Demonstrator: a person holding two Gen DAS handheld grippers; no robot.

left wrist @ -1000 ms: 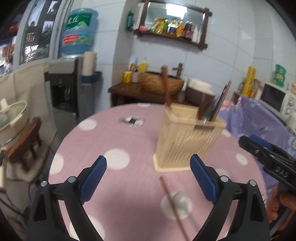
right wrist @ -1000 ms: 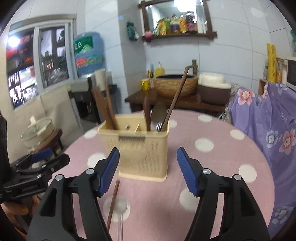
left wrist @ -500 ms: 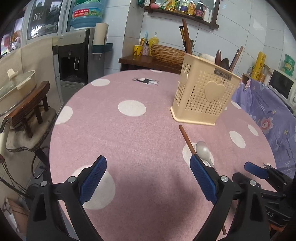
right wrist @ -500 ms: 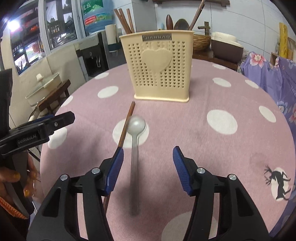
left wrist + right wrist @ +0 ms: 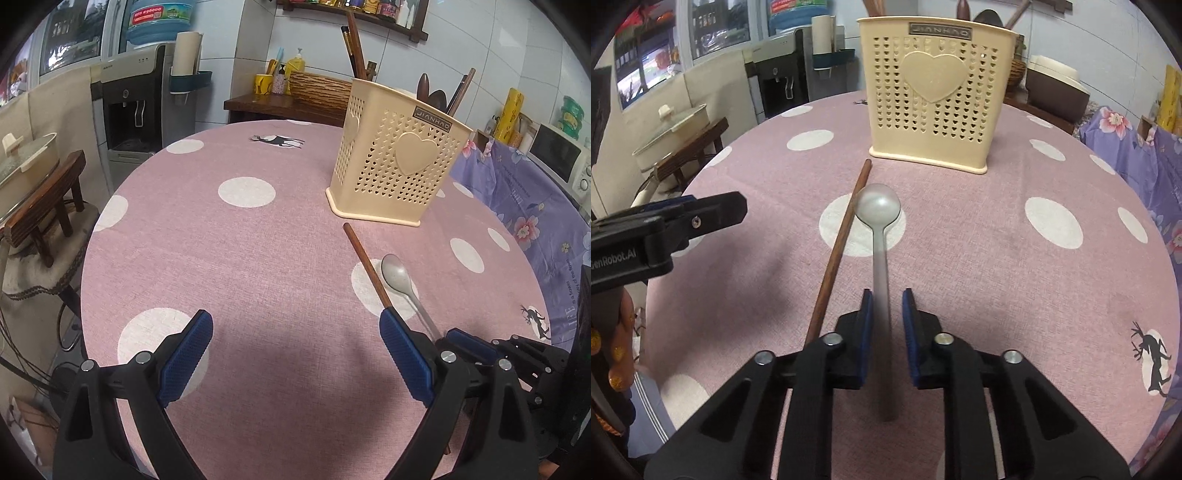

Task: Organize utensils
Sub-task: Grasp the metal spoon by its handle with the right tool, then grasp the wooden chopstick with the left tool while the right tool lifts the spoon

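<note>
right wrist view looks low along the round table (image 5: 960,266), with the right gripper (image 5: 886,306) set around the handle of the metal spoon (image 5: 879,210). its blue pads stand narrowly apart on either side of the handle, and whether they actually press the metal cannot be told; the handle is blurred between them. the spoon's bowl lies on a white dot of the pink cloth, pointing toward the cream utensil holder (image 5: 934,96). a brown chopstick (image 5: 838,247) lies just beside the spoon on its left, running toward the holder's base but stopping short of it.

the left gripper (image 5: 295,354) hovers over the near part of the table with its tongs wide apart and nothing between them. its right pad (image 5: 404,354) overlaps the chopstick (image 5: 365,266) and sits close to the spoon (image 5: 397,277) in the left wrist view.

room is open across the left half of the tabletop. the table edge curves close behind both grippers. the holder (image 5: 399,162) stands upright toward the far side, with dark wooden utensils poking from its top.

a water dispenser (image 5: 133,103) and a wooden stool (image 5: 40,206) stand left of the table, and a purple floral cloth (image 5: 528,206) lies to the right.
</note>
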